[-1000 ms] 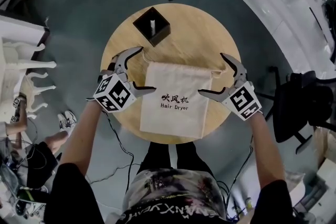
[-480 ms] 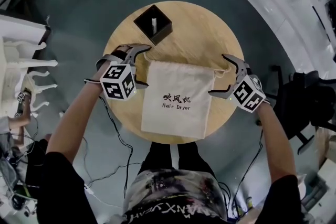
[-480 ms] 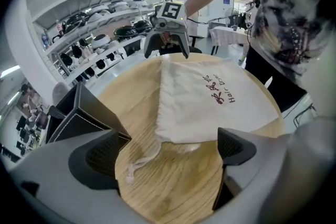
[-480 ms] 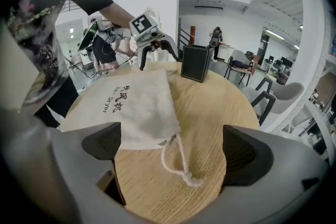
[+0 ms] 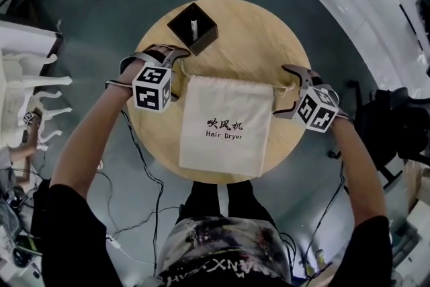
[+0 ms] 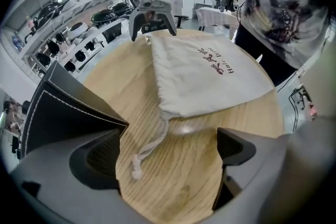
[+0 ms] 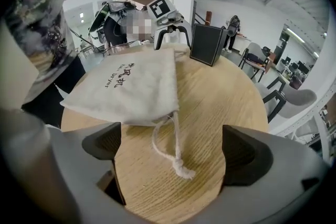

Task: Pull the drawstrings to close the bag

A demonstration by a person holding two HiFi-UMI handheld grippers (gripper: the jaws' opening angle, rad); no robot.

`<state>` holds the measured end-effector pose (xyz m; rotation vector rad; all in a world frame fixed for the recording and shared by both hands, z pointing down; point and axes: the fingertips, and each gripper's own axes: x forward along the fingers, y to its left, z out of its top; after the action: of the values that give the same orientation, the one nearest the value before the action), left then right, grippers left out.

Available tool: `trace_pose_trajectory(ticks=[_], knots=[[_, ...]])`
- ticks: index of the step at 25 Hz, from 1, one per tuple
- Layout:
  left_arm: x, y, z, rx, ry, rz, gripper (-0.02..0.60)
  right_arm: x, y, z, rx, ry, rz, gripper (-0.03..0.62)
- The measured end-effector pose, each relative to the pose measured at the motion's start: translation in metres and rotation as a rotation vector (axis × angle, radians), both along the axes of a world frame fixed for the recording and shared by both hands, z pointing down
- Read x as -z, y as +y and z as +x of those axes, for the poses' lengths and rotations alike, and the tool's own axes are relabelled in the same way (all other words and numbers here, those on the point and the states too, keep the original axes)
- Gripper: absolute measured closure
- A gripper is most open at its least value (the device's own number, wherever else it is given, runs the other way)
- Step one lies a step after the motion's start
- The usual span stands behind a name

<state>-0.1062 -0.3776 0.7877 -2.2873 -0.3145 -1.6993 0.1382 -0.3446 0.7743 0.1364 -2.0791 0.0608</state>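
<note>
A cream cloth bag printed "Hair Dryer" lies flat on the round wooden table, mouth toward the far side. A knotted drawstring sticks out at each top corner. My left gripper is open at the top-left corner; in the left gripper view the left drawstring lies on the wood between its jaws, untouched. My right gripper is open at the top-right corner, and the right drawstring with its knot lies between its jaws, also free.
A black open box stands on the table just beyond the bag's left corner, close to my left gripper. The table edge lies close behind both grippers. Chairs and cables stand on the floor around the table.
Both grippers have moved away from me along the bag's sides, up to its top corners. The left one has turned inward toward the drawstring. The bag has not moved.
</note>
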Motion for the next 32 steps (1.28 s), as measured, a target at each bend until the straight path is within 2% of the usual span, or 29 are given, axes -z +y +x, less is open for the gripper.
trace_pose_trajectory(ticks=[8,16,18,20,32], knots=[[-0.007,0.000,0.001,0.008,-0.034,-0.108,0.000,-0.011,-0.003,0.000,0.051,0.025,-0.079,0.010],[-0.009,0.000,0.002,0.017,-0.036,-0.158,0.008,-0.009,-0.001,-0.001,0.078,0.004,-0.082,0.038],[-0.006,-0.002,0.006,0.041,-0.011,-0.165,0.043,-0.007,-0.001,-0.001,0.083,-0.002,-0.081,0.061],[-0.002,-0.004,0.010,0.069,0.022,-0.170,0.161,-0.006,-0.001,-0.001,0.085,-0.007,-0.079,0.107],[0.001,0.001,0.008,0.081,0.030,-0.163,0.233,0.000,0.006,-0.003,0.097,-0.018,-0.078,0.234]])
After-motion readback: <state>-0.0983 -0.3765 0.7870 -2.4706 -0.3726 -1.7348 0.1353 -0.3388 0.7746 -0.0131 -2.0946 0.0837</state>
